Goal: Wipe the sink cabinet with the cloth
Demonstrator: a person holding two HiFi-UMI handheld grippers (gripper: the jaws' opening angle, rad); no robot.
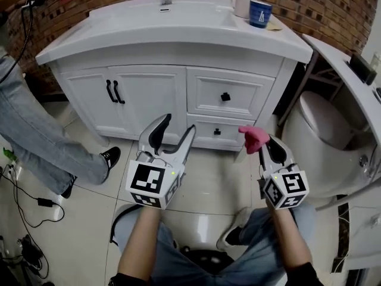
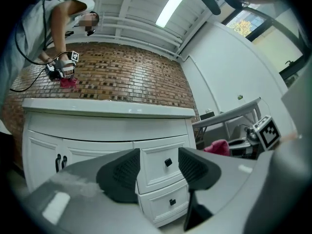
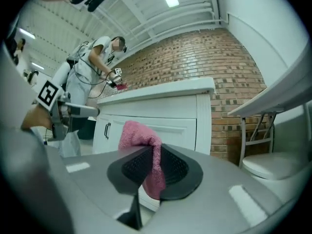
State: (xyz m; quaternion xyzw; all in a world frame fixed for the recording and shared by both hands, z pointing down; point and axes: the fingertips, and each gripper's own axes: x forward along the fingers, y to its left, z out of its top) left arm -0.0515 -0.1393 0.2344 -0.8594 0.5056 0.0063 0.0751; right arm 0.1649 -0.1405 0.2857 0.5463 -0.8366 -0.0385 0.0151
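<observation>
The right tongs (image 3: 155,165) are clamped on the pink cloth (image 3: 140,134), which bunches above the pads and hangs a little below them. The left tongs (image 2: 159,165) stand apart with nothing between them. Both hang near the cabinet (image 1: 149,94) front, apart from it, the cloth toward the right drawers. The cloth looks soft, light and limp, and this mid-fold hold should suit wiping. The size of the cloth is hard to judge, and the cabinet's right flank lies in shadow.
</observation>
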